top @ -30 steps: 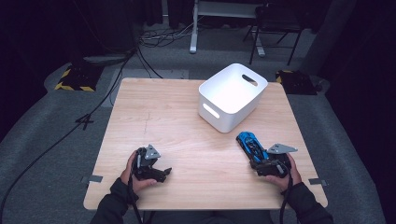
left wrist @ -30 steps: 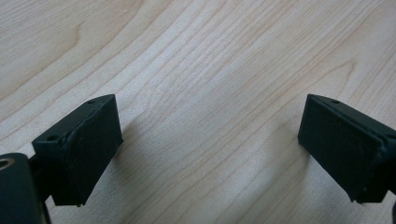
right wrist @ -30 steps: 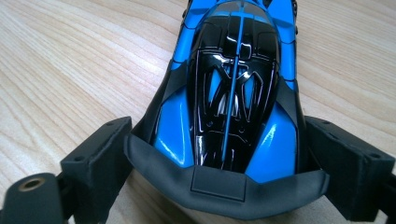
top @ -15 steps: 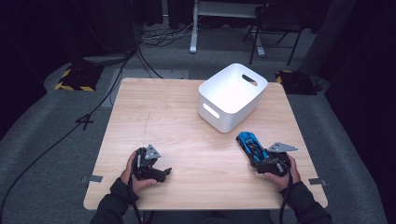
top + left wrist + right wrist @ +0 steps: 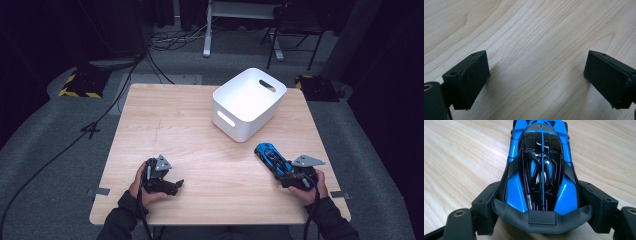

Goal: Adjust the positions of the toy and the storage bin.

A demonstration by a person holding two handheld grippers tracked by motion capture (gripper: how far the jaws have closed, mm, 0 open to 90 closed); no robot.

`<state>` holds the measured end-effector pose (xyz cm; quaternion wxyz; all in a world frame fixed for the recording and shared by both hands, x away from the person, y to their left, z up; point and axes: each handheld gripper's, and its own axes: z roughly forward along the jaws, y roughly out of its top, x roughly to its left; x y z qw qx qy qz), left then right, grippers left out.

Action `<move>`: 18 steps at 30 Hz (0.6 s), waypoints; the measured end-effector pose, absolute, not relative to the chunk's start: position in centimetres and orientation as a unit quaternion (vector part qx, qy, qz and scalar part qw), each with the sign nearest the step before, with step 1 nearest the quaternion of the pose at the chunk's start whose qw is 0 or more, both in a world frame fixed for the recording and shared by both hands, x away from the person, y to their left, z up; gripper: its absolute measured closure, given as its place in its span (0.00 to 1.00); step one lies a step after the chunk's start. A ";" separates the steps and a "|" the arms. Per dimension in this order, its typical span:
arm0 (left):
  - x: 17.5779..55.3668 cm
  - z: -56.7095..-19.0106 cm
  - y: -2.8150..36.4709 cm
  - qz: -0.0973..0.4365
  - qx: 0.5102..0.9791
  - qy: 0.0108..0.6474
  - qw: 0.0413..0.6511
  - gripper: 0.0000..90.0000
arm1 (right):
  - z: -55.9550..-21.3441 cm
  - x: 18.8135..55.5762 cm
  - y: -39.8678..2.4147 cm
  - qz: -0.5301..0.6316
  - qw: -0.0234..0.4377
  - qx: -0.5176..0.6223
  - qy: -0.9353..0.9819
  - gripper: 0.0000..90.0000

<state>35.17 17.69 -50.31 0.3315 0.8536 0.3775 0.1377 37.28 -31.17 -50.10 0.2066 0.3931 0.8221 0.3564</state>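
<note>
No text, label, brand, number or sign can be read in any view. The blue toy car [image 5: 541, 170] carries only black panels and thin purple lines, no lettering. The white bin [image 5: 248, 103] beyond the car is plain, and the wooden surface [image 5: 190, 125] shows bare grain.

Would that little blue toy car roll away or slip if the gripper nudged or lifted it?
The blue toy car probably rolls forward if nudged from behind. Its glossy, tapering body looks slippery, so the right gripper, closed on its rear, could lose it. The rear wing looks fragile.
</note>
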 end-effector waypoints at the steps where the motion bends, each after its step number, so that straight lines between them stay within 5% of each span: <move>1: 35.2 -50.3 17.7 0.138 0.854 0.378 0.332 0.07 | -50.1 37.1 -31.5 0.357 0.205 0.393 0.822 0.27; 18: 35.2 -50.3 17.7 0.138 0.854 0.379 0.329 0.07 | -50.0 36.5 -35.9 0.344 0.232 0.427 0.804 0.27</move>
